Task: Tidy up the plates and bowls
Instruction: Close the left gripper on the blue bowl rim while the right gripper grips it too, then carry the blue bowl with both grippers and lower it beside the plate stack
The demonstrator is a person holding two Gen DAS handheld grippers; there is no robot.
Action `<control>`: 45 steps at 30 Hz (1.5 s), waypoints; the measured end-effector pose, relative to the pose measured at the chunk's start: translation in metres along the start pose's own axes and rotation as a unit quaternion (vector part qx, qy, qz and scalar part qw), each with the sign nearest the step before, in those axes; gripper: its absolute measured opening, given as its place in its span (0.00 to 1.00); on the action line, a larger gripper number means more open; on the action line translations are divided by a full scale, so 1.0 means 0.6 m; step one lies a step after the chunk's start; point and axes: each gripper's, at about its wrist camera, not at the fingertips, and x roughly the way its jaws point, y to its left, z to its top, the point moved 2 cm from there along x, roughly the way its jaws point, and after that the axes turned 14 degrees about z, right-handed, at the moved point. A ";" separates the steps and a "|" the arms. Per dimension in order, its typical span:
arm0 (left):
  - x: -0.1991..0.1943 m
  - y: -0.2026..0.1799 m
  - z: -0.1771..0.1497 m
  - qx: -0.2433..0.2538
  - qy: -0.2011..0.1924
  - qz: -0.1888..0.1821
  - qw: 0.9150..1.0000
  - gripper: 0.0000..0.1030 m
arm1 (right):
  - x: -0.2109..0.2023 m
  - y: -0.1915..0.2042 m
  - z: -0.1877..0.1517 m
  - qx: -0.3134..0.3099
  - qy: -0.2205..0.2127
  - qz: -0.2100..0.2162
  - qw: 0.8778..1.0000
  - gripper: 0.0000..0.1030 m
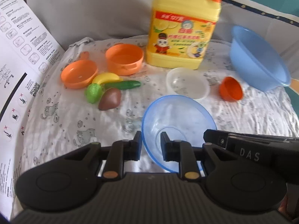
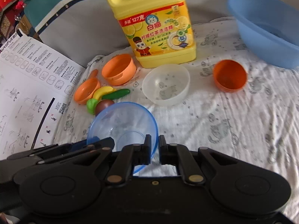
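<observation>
Translucent blue round plastic bowl (image 1: pixel 177 115), jaws-clamped rim

The clear blue bowl (image 1: pixel 177 123) is thin, glossy see-through plastic, as is the frosted white bowl (image 2: pixel 166 85), which looks duller and cloudy. The orange bowl (image 2: pixel 230 75), the orange toy pot (image 1: pixel 124 58) and the toy pan (image 1: pixel 79 73) are smooth opaque plastic with a soft sheen. The big blue basin (image 1: pixel 258 59) is glossy plastic. The yellow detergent jug (image 1: pixel 184 28) is shiny plastic with a printed label. The printed cloth (image 2: pixel 233 130) is matt, wrinkled fabric. The instruction sheet (image 2: pixel 28 78) is matt paper. The gripper fingers (image 1: pixel 137 147) are matt black plastic.
</observation>
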 end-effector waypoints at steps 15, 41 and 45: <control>-0.128 -0.044 -0.070 0.009 -0.017 -0.026 0.999 0.19 | -0.152 -0.018 -0.083 0.004 -0.029 0.003 1.000 0.08; -0.198 -0.112 -0.218 0.047 0.017 -0.057 0.997 0.19 | -0.263 -0.060 -0.237 0.033 -0.027 -0.008 0.999 0.08; -0.190 -0.119 -0.230 0.052 0.026 -0.058 0.997 0.19 | -0.267 -0.066 -0.250 0.037 -0.023 -0.010 0.999 0.08</control>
